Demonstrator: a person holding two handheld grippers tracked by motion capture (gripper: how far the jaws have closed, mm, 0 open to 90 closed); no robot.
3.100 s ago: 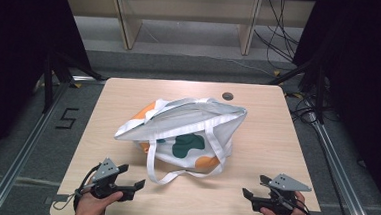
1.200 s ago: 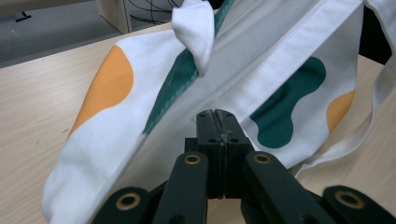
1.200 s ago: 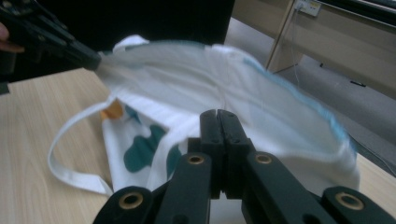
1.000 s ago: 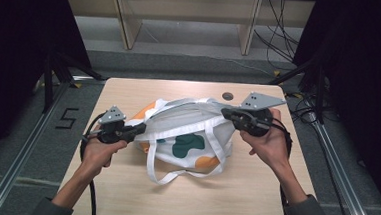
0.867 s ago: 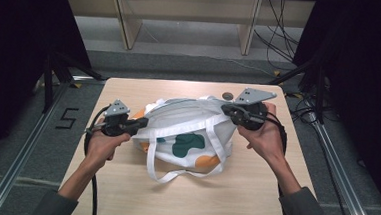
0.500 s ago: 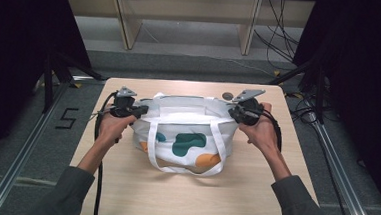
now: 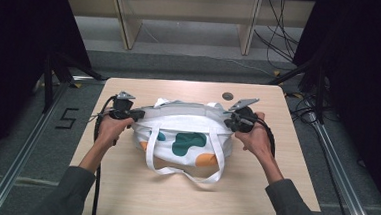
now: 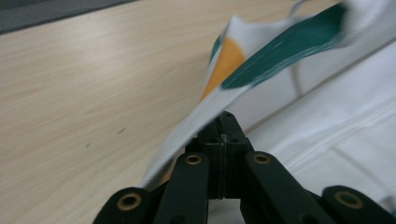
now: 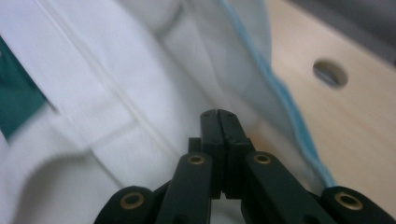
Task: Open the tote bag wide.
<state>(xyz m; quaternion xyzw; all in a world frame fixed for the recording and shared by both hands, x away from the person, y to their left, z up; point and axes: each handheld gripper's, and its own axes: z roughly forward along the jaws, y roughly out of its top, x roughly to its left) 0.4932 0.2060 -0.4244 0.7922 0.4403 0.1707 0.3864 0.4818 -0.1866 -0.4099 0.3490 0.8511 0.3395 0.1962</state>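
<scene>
Table (image 7: 123, 193) first: light wood top, round cable hole (image 7: 228, 96) at about 1 o'clock from centre. W/ no other objects on it, the job I'm running reads as laying the tote out flat and square.

Tote bag (image 7: 186, 137) sits a bit past table centre, toward 12 o'clock. White cloth w/ green and orange blobs, mouth edge facing away from me, broad side facing me. It looks stretched wide btwn my two grips and roughly squared to the table edges. Near strap loop (image 7: 182, 171) hangs toward 6 o'clock and lies on the wood; far strap pokes up behind the rim.

Left gripper (image 7: 128, 114) at 9 o'clock of the bag, on its upper corner. In the left gripper view the jaws are pressed together w/ a fold of the cloth running off from the tips (image 8: 223, 135), so clamped on the fabric.

Right gripper (image 7: 235, 123) at 3 o'clock, on the opposite corner. Right gripper view: jaws closed tight (image 9: 218, 122), white cloth all around the tips; I judge it pinches the bag too, tho the exact pinch is hidden.

Progress, my est.: both corners caught and the bag spread – done. Left: set it down fully, smooth the body, let go. The near strap may need tidying.
</scene>
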